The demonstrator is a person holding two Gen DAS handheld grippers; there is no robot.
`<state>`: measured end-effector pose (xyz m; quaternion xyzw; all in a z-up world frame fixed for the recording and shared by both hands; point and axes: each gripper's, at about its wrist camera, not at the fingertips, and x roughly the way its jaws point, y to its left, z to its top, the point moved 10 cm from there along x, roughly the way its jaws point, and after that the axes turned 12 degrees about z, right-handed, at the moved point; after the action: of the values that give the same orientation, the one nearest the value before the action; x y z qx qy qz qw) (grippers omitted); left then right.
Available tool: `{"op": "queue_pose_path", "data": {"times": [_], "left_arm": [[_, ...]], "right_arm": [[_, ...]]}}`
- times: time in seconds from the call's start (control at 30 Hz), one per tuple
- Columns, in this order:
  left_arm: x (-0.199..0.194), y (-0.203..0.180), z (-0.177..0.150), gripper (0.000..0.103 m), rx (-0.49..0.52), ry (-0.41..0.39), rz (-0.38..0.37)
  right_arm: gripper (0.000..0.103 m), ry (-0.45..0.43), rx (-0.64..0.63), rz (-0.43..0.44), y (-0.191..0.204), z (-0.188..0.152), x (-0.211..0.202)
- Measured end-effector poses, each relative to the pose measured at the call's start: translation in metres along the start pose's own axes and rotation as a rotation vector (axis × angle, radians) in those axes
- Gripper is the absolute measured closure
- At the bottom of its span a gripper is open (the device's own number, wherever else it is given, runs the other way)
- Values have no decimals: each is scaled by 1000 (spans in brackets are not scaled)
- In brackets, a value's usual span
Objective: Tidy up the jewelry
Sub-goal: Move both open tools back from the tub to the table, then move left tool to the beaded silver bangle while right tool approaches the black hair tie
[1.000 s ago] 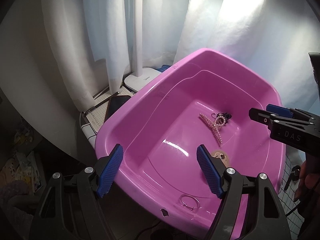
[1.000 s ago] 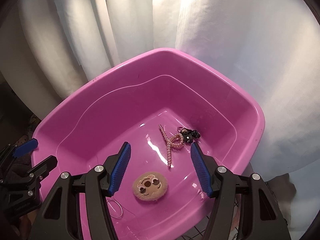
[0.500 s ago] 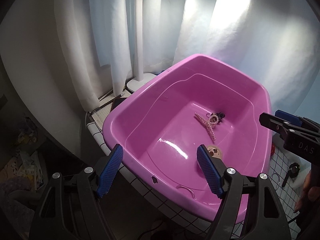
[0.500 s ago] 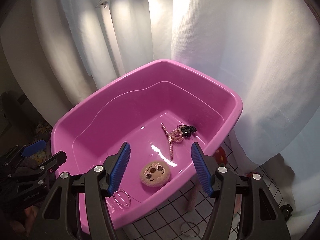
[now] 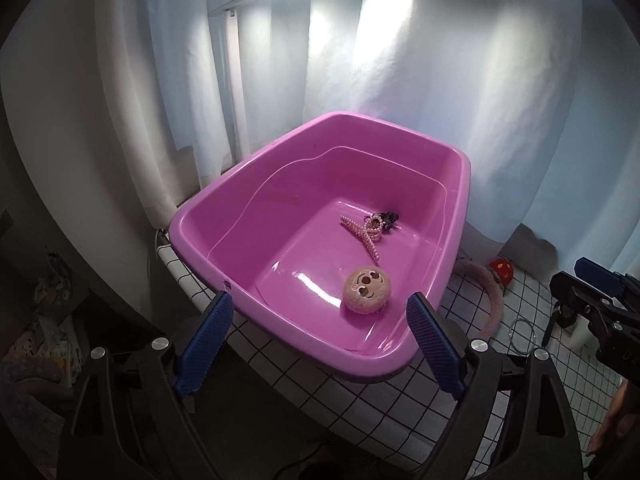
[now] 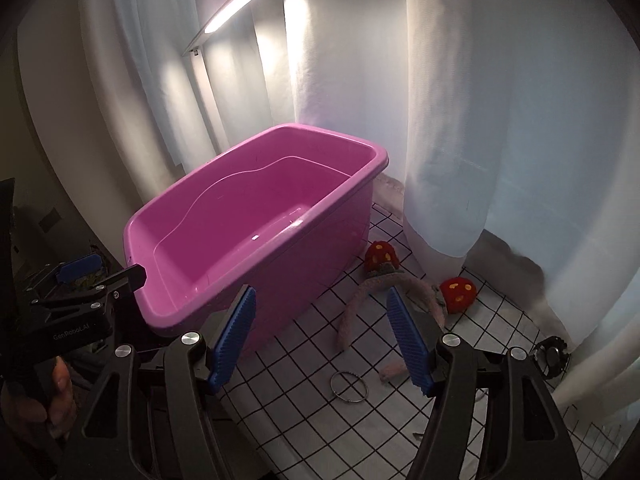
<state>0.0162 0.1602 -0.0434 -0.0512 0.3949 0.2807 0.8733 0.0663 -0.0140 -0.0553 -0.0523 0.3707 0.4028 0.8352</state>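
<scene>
A pink tub (image 5: pixel 200 220) stands on the checked tabletop (image 5: pixel 360 396). On its floor lie a pearl hair claw (image 5: pixel 366 236), a small black piece (image 5: pixel 387 216) and a round plush face clip (image 5: pixel 367 285). My left gripper (image 5: pixel 318 340) hovers before the tub's near wall, its jaws opening with nothing between them. My right gripper (image 6: pixel 320 320) hangs over the table right of the tub (image 6: pixel 256 216), its jaws also opening and empty. A silver ring (image 6: pixel 349 387) lies on the tiles just beyond it, beside a pink fuzzy headband (image 6: pixel 356 304) with red mushrooms (image 6: pixel 458 292).
White curtains (image 6: pixel 480 120) hang close behind the tub and the table's right side. A lit lamp bar (image 6: pixel 236 8) is overhead. A small black object (image 6: pixel 552 356) sits at the far right. The left gripper (image 6: pixel 108 272) shows at the right wrist view's left edge.
Both grippers have drawn back from over the tub and swung right; the tub looks smaller. The right wrist view now takes in the table with ring and headband. Both jaws stand wider.
</scene>
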Motion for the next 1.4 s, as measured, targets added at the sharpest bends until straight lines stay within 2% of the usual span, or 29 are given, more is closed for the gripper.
{"op": "queue_pose_path", "data": {"times": [0.13,0.37,0.47,0.63,0.93,1.07,1.23,1.4], "left_arm": [[-19,-22,-17,13,-1,-12,-38],[-48,-64,-48,12,13,-23,-90],[-55,-85,-68,12,32,-12,-103],[-58,-110,-105,12,67,17,-98],[-44,-124,-147,12,95,64,-74],[-29,-130,-150,12,122,71,-77],[-5,-138,-150,12,149,84,-102],[20,-145,-152,12,179,93,-122]], "right_arm": [[38,8,41,-62,-37,-39,-40],[37,29,148,-163,-94,-130,-104],[37,40,192,-186,-116,-167,-125],[37,37,225,-184,-137,-199,-142],[37,58,192,-126,-140,-228,-120],[37,73,204,-115,-138,-232,-103],[37,51,247,-118,-134,-231,-88],[37,56,266,-113,-113,-239,-67]]}}
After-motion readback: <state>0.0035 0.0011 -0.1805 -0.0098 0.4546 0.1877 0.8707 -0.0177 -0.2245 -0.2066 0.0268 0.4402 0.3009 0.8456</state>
